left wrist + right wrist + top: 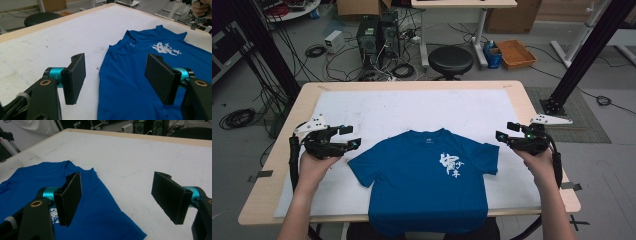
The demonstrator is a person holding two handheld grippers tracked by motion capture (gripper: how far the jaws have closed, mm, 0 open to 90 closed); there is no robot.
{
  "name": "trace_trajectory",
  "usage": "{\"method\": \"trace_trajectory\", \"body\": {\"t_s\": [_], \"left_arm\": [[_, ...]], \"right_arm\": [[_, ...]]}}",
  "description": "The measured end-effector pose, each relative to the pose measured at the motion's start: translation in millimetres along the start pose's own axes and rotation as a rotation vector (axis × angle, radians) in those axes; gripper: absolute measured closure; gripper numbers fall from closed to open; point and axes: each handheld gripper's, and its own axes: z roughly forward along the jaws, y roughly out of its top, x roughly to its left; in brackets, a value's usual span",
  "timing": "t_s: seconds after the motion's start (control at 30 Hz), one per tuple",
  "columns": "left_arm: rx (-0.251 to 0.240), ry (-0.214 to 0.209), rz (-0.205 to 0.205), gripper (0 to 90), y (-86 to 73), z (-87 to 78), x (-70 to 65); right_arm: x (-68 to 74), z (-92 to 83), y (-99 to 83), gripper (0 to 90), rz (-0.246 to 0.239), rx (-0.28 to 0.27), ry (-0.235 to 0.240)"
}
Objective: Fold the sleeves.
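A blue T-shirt (427, 180) with a white print on the chest lies flat and face up on the white mat, its hem hanging over the table's near edge. My left gripper (349, 137) hovers open just left of the shirt's left sleeve, jaws pointing right. In the left gripper view the T-shirt (140, 75) lies beyond the wide-apart jaws of the left gripper (116, 77), nothing between them. My right gripper (506, 133) is held open just right of the other sleeve. The right gripper (120, 200) has empty jaws above the T-shirt's sleeve (95, 212) and bare mat.
A white mat (412, 107) covers most of the wooden table (517, 87). Behind the table stand a black stool (450, 61), computer towers (377, 32), floor cables and an orange crate (515, 53). Black frame posts (584, 55) rise at both sides.
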Motion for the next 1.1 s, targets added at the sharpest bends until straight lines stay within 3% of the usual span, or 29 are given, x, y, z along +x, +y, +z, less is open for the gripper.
{"method": "trace_trajectory", "body": {"t_s": [0.23, 0.4, 0.6, 0.8, 1.0, 1.03, 1.1], "left_arm": [[-0.018, 0.017, 0.028, 33.4, -4.1, -1.6, -2.6], [0.011, 0.013, 0.018, 33.4, -11.9, -5.3, -3.7], [0.015, 0.001, -0.011, 34.0, -18.6, -8.2, 1.3], [0.091, -0.020, -0.034, 45.3, -28.2, -6.6, 4.0], [0.188, 0.011, -0.086, 55.6, -41.8, -6.8, 10.6], [0.204, 0.010, -0.088, 62.0, -43.8, -7.2, 11.1], [0.219, 0.017, -0.101, 65.7, -47.7, -7.9, 12.4]], "right_arm": [[-2.3, -0.1, 1.4, 24.3, 0.002, -0.004, -0.005], [-3.9, 0.2, 5.6, 24.3, 0.008, -0.022, -0.010], [-1.6, 3.0, 5.2, 24.4, -0.006, -0.005, -0.015], [-1.6, 2.7, 5.0, 24.4, -0.004, -0.005, -0.025], [-1.9, 7.8, 4.2, 24.4, -0.010, 0.021, -0.033], [-2.1, 8.6, 3.4, 24.4, -0.009, 0.019, -0.032], [-2.6, 9.3, 2.6, 24.5, -0.007, 0.020, -0.033]]}}
